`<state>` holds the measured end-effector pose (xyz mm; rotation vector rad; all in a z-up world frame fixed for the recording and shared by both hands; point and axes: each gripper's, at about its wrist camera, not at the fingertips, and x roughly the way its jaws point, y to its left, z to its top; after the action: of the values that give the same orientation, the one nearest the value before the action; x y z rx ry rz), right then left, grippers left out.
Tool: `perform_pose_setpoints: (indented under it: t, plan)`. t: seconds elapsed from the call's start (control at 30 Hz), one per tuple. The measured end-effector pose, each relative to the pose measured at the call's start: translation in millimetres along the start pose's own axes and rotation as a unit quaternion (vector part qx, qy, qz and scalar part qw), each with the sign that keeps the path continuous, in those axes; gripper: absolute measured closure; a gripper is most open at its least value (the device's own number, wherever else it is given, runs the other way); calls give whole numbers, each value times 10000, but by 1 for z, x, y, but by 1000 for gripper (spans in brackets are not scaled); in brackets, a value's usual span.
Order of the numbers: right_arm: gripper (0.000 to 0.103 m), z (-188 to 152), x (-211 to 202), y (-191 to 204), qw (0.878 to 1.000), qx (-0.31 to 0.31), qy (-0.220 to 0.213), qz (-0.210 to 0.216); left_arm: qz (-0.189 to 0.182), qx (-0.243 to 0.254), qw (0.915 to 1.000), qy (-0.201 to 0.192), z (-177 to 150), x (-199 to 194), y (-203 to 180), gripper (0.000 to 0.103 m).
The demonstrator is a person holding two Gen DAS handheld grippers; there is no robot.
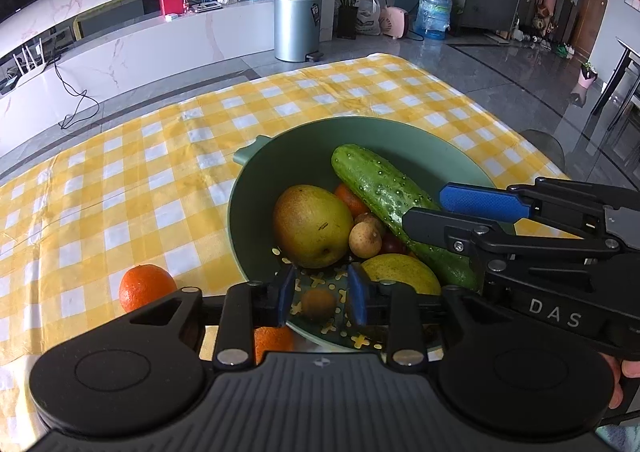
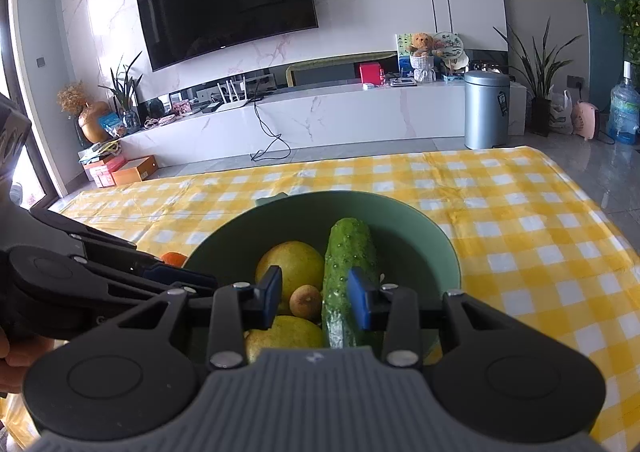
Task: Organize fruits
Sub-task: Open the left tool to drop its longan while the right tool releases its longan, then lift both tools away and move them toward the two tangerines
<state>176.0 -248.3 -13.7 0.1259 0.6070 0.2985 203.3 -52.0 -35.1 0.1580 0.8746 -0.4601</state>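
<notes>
A green bowl [image 1: 280, 156] [image 2: 420, 236] on the yellow checked cloth holds a cucumber [image 1: 380, 192] [image 2: 348, 252], a yellow-brown pear [image 1: 310, 226] [image 2: 290, 264], a yellow fruit [image 1: 400, 272] [image 2: 288, 332], small brown fruits [image 1: 364, 240] [image 2: 304, 300] and a tangerine [image 1: 350, 200]. My left gripper [image 1: 322, 298] hangs open over the bowl's near rim; a small brown fruit [image 1: 318, 304] shows below its gap, untouched. My right gripper [image 2: 316, 294] [image 1: 424, 208] is open above the cucumber's near end. One orange [image 1: 146, 286] [image 2: 174, 258] lies on the cloth left of the bowl. Another orange [image 1: 272, 340] sits half hidden under my left gripper.
The checked tablecloth [image 1: 120, 192] spreads left of and beyond the bowl. A hand [image 1: 624, 368] holds the right gripper close beside the left one. Past the table's far edge stand a metal bin [image 1: 298, 24] and a white TV bench [image 2: 320, 112].
</notes>
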Motion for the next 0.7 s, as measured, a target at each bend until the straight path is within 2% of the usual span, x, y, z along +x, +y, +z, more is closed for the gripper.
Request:
perform_pose_setpoints:
  t: [0.4,0.7]
  plan:
    - [68,-1,-9,1,9999,-5,-147,10,233,-219,9988,-365,5,-34,5,62]
    - [62,-6,-31,15,9993,-113,-345,13,509,-419,9964,-529,0,-68,16,62]
